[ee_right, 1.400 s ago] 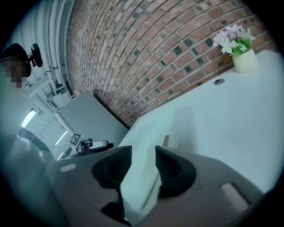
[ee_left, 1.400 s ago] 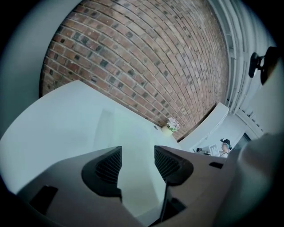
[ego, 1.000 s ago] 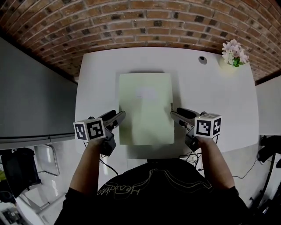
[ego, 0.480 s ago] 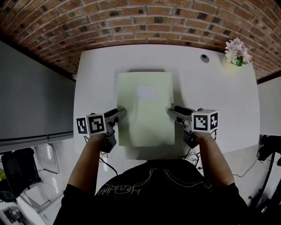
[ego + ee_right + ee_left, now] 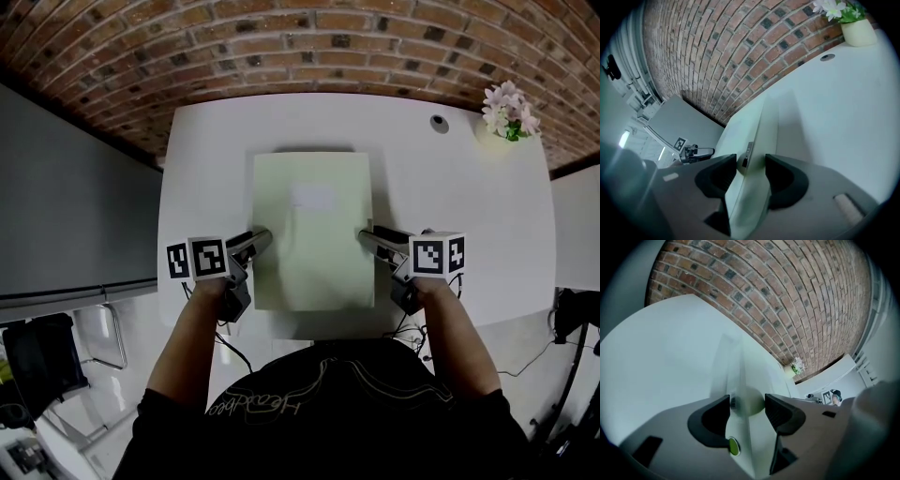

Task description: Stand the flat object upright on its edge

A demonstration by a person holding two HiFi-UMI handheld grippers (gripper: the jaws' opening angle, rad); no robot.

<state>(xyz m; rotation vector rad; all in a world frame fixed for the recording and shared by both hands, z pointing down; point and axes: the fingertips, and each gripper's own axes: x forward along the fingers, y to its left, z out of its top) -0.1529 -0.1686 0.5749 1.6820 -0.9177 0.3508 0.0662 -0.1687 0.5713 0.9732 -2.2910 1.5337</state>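
While the pale green flat object (image 5: 312,248) lies flat on the white table (image 5: 459,197), the left gripper (image 5: 260,241) and right gripper (image 5: 366,236) straddle its side edges, jaws apart; its cover label (image 5: 312,197) is too blurred to read.

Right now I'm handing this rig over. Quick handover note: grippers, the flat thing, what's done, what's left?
Grippers: left gripper has its jaws apart, astride the left edge of the pale green flat object, not clamped. The right gripper is the same on the right edge.
Things: the object lies flat in the middle of the white table.
Done: both grippers lined up at the side edges.
Left: close both, tip the object up onto its edge, release once it stands.
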